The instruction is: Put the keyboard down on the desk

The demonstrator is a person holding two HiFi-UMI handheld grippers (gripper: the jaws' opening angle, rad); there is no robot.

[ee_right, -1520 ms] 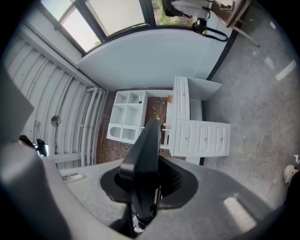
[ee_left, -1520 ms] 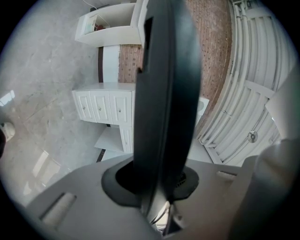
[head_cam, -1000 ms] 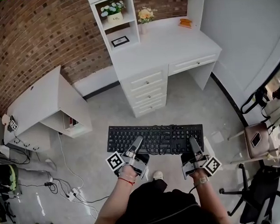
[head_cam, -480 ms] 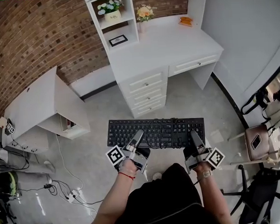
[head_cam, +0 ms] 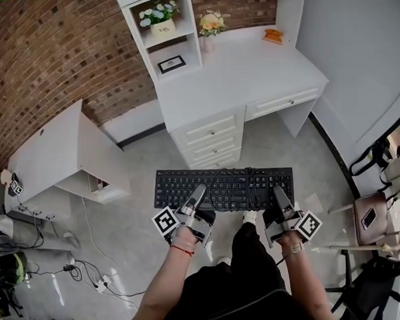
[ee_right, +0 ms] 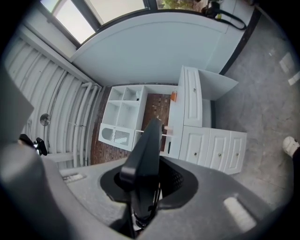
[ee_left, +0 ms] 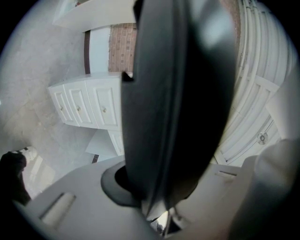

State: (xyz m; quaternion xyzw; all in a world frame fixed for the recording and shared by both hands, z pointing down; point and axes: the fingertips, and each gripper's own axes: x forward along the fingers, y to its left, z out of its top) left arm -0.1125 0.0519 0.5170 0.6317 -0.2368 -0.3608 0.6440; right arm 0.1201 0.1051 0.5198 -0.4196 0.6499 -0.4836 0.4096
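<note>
keyboard (head_cam: 223,189) is clamped at its near edge by left claw (head_cam: 197,191) and right claw (head_cam: 279,193) | long axis left-right | surface (head_cam: 249,70) lies beyond it

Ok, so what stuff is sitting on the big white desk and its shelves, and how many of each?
Bunches of flowers: 2, the white flowers and the yellow flowers
Picture frame: 1
Orange thing: 1
Total: 4
</note>
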